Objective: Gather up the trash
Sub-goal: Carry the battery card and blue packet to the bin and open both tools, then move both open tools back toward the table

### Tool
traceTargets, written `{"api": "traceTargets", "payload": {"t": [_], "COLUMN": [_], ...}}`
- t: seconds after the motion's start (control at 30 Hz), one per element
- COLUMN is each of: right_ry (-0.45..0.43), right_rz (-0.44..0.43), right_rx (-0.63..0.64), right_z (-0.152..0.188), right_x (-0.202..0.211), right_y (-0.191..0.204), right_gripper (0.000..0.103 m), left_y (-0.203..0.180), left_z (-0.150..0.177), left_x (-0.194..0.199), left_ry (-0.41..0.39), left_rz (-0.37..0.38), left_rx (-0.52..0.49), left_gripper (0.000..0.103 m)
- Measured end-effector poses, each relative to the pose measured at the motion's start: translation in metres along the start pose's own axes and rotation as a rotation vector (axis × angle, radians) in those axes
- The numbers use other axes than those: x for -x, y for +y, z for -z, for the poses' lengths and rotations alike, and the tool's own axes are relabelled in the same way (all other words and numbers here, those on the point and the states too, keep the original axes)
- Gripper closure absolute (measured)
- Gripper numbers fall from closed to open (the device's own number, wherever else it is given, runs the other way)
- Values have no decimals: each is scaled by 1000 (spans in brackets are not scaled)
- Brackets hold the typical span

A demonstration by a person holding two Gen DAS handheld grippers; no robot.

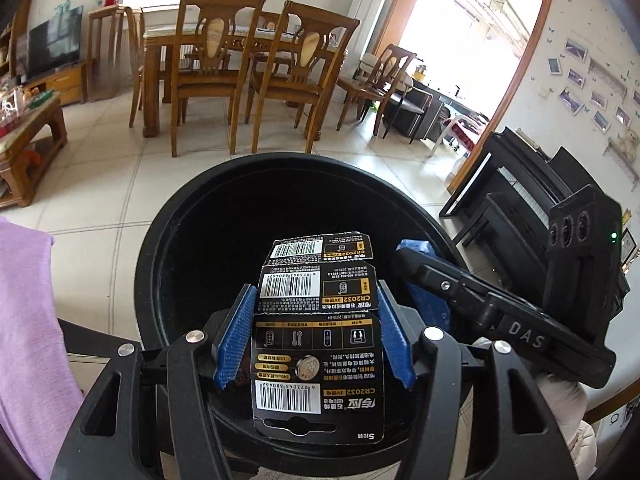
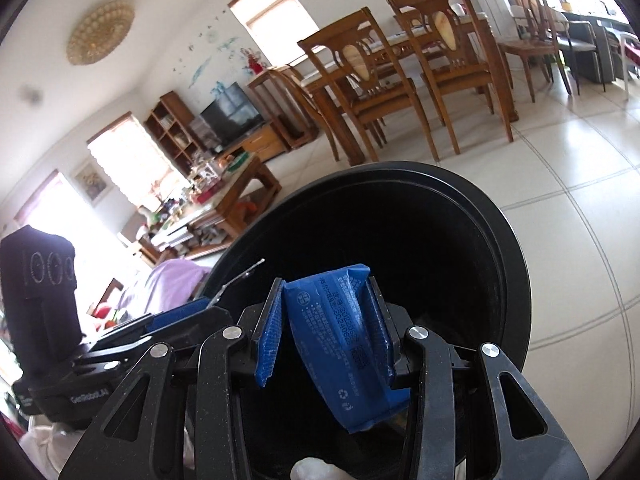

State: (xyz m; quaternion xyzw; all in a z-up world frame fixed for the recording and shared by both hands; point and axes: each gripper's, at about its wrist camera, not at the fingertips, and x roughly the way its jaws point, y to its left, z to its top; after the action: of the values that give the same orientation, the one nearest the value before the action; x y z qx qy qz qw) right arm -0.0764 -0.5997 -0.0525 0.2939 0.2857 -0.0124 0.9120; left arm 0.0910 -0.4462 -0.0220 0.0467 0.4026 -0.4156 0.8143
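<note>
Black card (image 1: 318, 344), printed with barcodes, sits clamped between the two blue pads of the left claw (image 1: 316, 340) in the left wrist view. The card's long axis runs along the claw fingers, its free end pointing forward over the mouth of the bin (image 1: 180, 216); the hang-hole end lies nearest the camera. The claw stands about half open, closed on the card's edges, and points steeply down into the bin. The right claw (image 1: 416, 264) enters from the right, angled toward the bin, with a blue item between its fingers. One card, one bin and two claws are visible here.

In the right wrist view, one blue packet (image 2: 340, 344) is gripped between the pads of the right claw (image 2: 326, 332), which is narrowly open and closed on it. The packet's long axis runs roughly along the fingers, tilted, top end pointing forward over the bin (image 2: 516, 264). The left claw (image 2: 188, 312) lies at left, beside the bin rim. Behind, two chairs (image 2: 360, 92) face the camera.
</note>
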Motion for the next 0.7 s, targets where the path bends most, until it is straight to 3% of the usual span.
{"api": "traceTargets", "payload": {"t": [0.6,0.7], "right_ry": [-3,-14], "right_rz": [-7,-14], "right_rx": [2,4], "right_z": [5,6], "right_x": [4,8], "right_y": [13,18], "right_gripper": [62,46], "left_y": [5,8], "left_z": [1,5], "left_x": [1,10], "left_ry": [30,20], "left_rz": [-26,-47], "left_rx": [-11,-4], "left_gripper": [43,33]}}
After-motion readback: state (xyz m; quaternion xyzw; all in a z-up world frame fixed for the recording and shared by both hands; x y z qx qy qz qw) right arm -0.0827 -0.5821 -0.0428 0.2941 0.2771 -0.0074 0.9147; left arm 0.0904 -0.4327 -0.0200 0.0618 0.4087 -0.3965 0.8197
